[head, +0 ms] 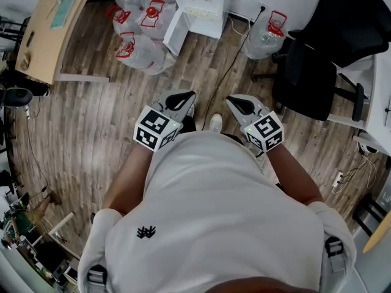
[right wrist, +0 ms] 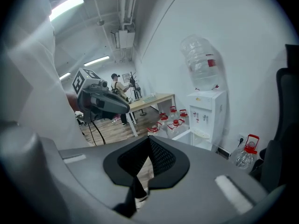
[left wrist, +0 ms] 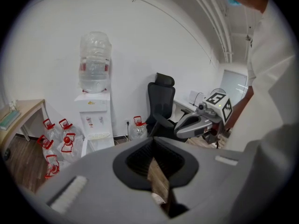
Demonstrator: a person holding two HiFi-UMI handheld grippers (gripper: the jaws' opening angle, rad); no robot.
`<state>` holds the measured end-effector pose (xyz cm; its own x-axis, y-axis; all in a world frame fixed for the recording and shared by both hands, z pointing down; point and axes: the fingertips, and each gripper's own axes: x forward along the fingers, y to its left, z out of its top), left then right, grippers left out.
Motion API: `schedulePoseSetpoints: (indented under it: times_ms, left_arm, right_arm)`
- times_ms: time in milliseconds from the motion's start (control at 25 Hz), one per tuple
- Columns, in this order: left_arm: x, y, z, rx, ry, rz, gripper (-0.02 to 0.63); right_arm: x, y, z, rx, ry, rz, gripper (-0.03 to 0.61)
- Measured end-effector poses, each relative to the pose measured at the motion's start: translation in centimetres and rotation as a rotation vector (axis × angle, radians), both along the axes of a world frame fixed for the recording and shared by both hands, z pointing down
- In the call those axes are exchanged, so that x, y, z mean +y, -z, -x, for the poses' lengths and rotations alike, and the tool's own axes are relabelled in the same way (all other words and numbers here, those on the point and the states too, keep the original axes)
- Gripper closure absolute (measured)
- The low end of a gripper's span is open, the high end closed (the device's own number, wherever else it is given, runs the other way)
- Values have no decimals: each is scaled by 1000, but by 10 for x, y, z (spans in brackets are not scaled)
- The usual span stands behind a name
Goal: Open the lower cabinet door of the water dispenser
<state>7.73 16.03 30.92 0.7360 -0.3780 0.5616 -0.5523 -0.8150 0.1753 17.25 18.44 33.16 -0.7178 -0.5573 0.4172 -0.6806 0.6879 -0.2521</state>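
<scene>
The white water dispenser [head: 204, 2] stands against the far wall with a clear bottle on top [left wrist: 95, 64]. A white panel [head: 176, 32] juts out from its lower front, like a door standing open. Both grippers hang in front of my chest, well short of the dispenser and touching nothing. My left gripper [head: 183, 96] has its jaws together with nothing between them; from its own camera its tip [left wrist: 153, 143] points toward the dispenser [left wrist: 96, 120]. My right gripper [head: 235, 102] is also shut and empty, its tip [right wrist: 149, 141] aimed left of the dispenser [right wrist: 205, 113].
Several clear water bottles with red caps [head: 137, 17] crowd the floor left of the dispenser, and one more [head: 269, 32] stands to its right. A black office chair [head: 311, 66] is at the right, a wooden desk [head: 55, 23] at the left. A cable [head: 229, 69] runs across the wooden floor.
</scene>
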Motion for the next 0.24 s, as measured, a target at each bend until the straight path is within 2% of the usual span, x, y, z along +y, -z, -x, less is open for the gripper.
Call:
schedulePoseSetpoints:
  times_ms: [240]
  left_arm:
    - [5, -3, 14, -6, 4, 8, 558]
  right_arm:
    - [6, -7, 20, 9, 44, 3, 578]
